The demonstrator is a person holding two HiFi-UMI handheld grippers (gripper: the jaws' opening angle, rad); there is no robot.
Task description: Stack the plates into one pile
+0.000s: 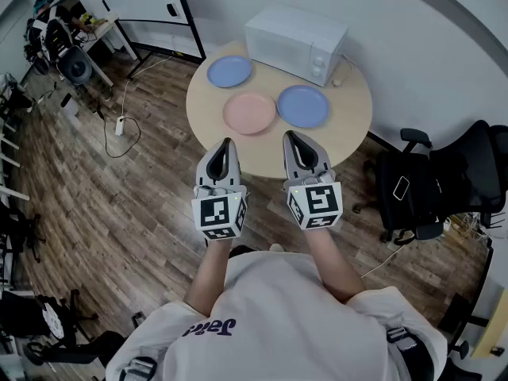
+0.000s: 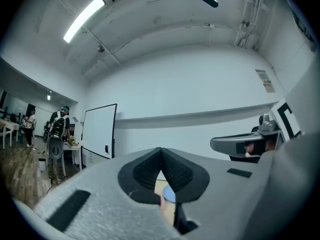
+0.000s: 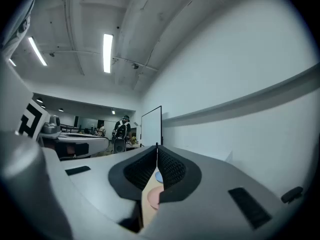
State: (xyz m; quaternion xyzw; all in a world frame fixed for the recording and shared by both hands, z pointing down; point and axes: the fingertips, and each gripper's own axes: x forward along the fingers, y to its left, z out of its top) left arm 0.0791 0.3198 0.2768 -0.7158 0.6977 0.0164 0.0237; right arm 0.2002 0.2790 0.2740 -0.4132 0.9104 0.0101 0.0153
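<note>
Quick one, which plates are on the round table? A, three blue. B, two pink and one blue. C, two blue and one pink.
C: the left blue plate, the pink plate and the right blue plate lie side by side on the table, none stacked.

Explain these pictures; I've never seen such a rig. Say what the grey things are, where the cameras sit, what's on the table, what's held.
A person holds two-jaw tools: the left gripper and the right gripper. One camera looks down from the person's head; the others ride on each gripper, looking along its jaws. On the round table lie a pink plate, a blue plate and a second blue plate, unstacked, by a white microwave. Both grippers are shut, holding nothing.
</note>
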